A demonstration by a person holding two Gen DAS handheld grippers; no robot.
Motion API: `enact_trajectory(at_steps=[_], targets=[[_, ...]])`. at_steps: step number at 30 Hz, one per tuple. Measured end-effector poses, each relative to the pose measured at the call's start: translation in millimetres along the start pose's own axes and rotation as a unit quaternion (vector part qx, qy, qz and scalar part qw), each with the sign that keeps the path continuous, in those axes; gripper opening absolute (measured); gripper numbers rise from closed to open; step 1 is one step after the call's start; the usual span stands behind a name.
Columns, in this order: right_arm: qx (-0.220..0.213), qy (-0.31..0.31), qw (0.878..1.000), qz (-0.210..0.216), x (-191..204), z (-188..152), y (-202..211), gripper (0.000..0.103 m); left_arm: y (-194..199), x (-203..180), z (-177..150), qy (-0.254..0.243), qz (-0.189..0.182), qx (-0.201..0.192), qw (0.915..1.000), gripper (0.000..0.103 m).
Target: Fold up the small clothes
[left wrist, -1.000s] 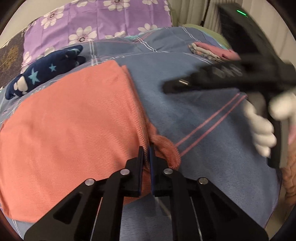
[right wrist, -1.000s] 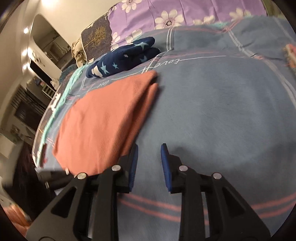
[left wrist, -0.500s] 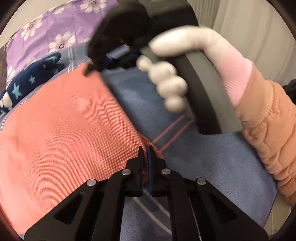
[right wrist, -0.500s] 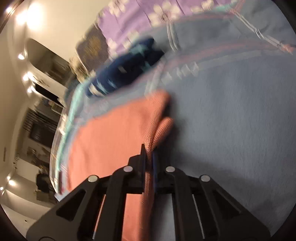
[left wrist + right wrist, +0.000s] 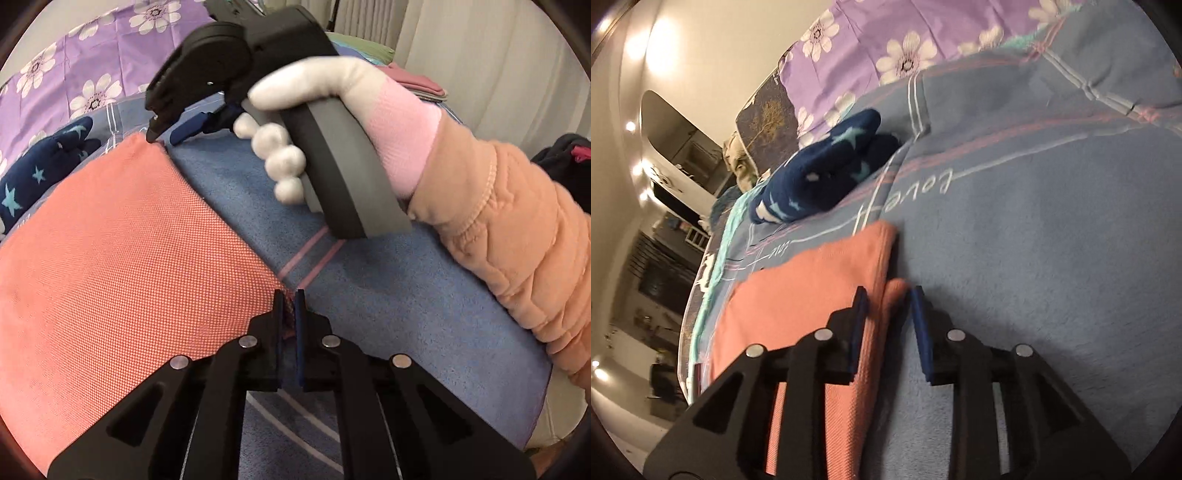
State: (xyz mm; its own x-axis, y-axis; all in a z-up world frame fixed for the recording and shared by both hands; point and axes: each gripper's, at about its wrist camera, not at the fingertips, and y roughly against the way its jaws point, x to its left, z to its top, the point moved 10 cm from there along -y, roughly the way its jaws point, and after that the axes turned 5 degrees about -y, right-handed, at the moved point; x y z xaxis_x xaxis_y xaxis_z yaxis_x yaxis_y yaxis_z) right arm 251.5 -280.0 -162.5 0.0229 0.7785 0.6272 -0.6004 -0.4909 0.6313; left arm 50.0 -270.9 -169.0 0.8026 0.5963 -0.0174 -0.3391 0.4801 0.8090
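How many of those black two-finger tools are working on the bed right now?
2. The left tool pinches the near corner of the salmon-orange knit cloth; the right tool sits at its far corner, its jaws opening with a cloth fold between them.

home bedroom, blue bedspread point(image 5: 1052, 229), purple floral bedding point(image 5: 886, 33), curtains point(image 5: 498, 55)

Folded cloth point(image 5: 122, 258) lies flat on blanket point(image 5: 388, 295) atop bed. L gripper point(image 5: 289, 299) sits at cloth's near corner, R gripper point(image 5: 886, 295) at far corner, w/ cloth edge between its opening jaws. Star-print garment point(image 5: 827, 173) lies just beyond cloth; pillow point(image 5: 886, 40) behind it. Stacked clothes point(image 5: 417, 83) far R.
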Motion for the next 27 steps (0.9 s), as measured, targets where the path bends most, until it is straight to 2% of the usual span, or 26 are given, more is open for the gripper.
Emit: enact_trajectory(at_steps=[1, 4, 7, 8, 9, 11, 14, 17, 18, 20, 24, 27], targets=[[-0.003, -0.008, 1.0, -0.001, -2.1, 0.2, 0.8, 0.026, 0.4, -0.8, -0.8, -0.001, 0.001, -0.001, 1.0, 0.003], [-0.013, -0.009, 1.0, -0.001, 1.9, -4.0, 5.6, 0.016, 0.7, -0.6, -1.4, 0.007, -0.007, -0.003, 0.9999, 0.004], [0.007, 0.037, 0.999, 0.03, 31.5, -23.8, 12.6, 0.015, -1.3, 3.5, -1.4, 0.017, -0.023, -0.004, 0.9996, 0.004], [0.023, 0.063, 0.998, 0.022, 39.2, -32.4, 8.2, 0.015, -1.5, 2.8, -1.9, 0.02, -0.027, -0.006, 0.9994, 0.005], [0.036, 0.084, 0.996, -0.012, 35.3, -38.1, -0.4, 0.015, -1.7, 3.1, -1.9, 0.022, -0.031, -0.007, 0.9993, 0.005], [0.037, 0.095, 0.992, -0.07, 13.8, -40.0, -17.8, 0.0, -1.8, 4.2, -1.6, 0.028, -0.038, -0.01, 0.9988, 0.005], [0.019, 0.069, 0.996, -0.046, 12.1, -37.5, -13.5, 0.0, 3.2, 7.6, -3.0, 0.052, -0.052, -0.022, 0.9971, 0.005], [0.0, 0.088, 0.993, -0.083, 19.1, -41.9, 2.5, 0.0, 18.7, 5.8, -15.9, 0.079, -0.083, -0.029, 0.993, 0.007], [-0.006, 0.101, 0.99, -0.097, 23.9, -43.2, 9.5, 0.0, 23.9, 6.7, -21.9, 0.081, -0.083, -0.03, 0.9928, 0.009], [-0.028, 0.135, 0.981, -0.136, 36.2, -45.4, 26.6, 0.012, 41.3, 13.3, -38.0, 0.084, -0.076, -0.04, 0.9928, 0.01], [-0.057, 0.192, 0.97, -0.138, 74.7, -50.4, 52.0, 0.014, 87.0, 55.1, -71.0, 0.122, -0.049, -0.072, 0.9887, 0.01], [-0.059, 0.233, 0.963, -0.124, 114.8, -71.4, 53.6, 0.018, 129.1, 106.7, -102.4, 0.171, 0.006, -0.102, 0.9799, 0.01]])
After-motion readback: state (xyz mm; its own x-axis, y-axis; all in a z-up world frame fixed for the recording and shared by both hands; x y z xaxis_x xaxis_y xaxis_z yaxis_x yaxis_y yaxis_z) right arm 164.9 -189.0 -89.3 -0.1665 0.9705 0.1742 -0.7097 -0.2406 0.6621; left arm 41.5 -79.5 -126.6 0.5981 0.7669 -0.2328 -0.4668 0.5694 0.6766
